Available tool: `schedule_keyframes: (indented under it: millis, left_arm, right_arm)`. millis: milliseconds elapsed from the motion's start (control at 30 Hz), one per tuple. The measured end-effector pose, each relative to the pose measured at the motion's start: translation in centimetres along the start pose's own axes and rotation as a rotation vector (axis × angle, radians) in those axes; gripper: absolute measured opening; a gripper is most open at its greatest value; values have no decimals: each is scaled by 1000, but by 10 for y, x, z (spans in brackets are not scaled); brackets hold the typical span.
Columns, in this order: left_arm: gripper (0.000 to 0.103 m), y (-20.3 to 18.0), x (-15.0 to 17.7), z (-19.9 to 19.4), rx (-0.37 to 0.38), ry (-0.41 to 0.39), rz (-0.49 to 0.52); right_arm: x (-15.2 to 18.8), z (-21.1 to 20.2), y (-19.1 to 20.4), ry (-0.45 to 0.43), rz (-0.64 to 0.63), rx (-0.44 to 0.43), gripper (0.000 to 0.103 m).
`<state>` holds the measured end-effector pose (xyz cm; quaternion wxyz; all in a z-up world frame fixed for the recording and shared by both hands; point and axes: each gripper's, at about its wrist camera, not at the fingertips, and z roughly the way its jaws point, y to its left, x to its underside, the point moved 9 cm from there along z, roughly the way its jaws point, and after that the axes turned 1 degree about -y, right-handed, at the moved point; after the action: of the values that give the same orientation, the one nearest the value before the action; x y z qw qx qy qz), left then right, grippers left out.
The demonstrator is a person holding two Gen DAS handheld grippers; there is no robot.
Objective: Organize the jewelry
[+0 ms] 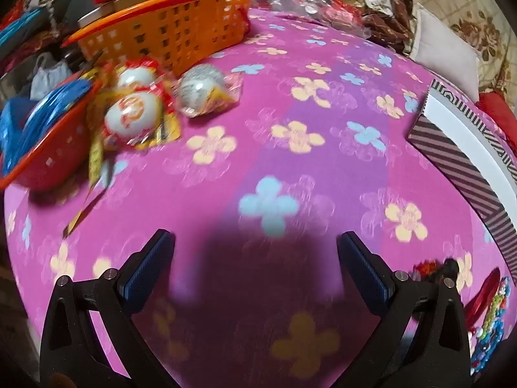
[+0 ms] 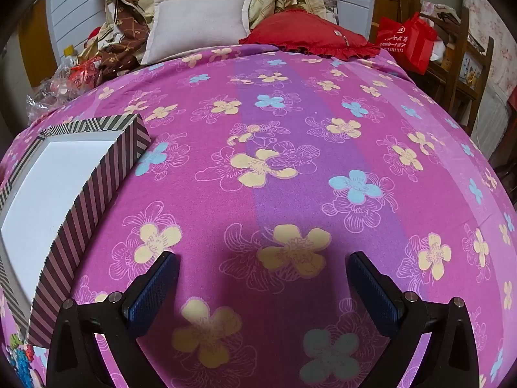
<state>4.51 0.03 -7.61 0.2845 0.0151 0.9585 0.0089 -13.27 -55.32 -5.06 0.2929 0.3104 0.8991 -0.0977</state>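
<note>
A striped open box (image 2: 97, 187) with a white inside lies on the pink flowered bedspread (image 2: 290, 161), left of my right gripper (image 2: 262, 260); it also shows at the right edge of the left wrist view (image 1: 465, 161). Colourful bead jewelry (image 1: 491, 320) and a red bangle (image 1: 481, 294) lie at the lower right of the left wrist view, beside a dark beaded piece (image 1: 433, 266). Beads also show at the bottom left of the right wrist view (image 2: 21, 359). My left gripper (image 1: 255, 239) is open and empty above the bedspread. My right gripper is open and empty.
An orange basket (image 1: 168, 29) stands at the back left. A red bowl-shaped basket (image 1: 48, 152) holds blue bangles. Wrapped white balls (image 1: 132, 113) lie beside it. Pillows (image 2: 200, 22) and a red cushion (image 2: 307, 37) sit at the head of the bed. A red bag (image 2: 410, 38) stands at the right.
</note>
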Motion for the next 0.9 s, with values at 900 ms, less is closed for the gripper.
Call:
schedule_keyframes:
  millis: [900]
  left_arm:
    - [102, -54, 77, -157, 172, -200, 78]
  right_arm:
    - [105, -200, 131, -103, -144, -369, 103]
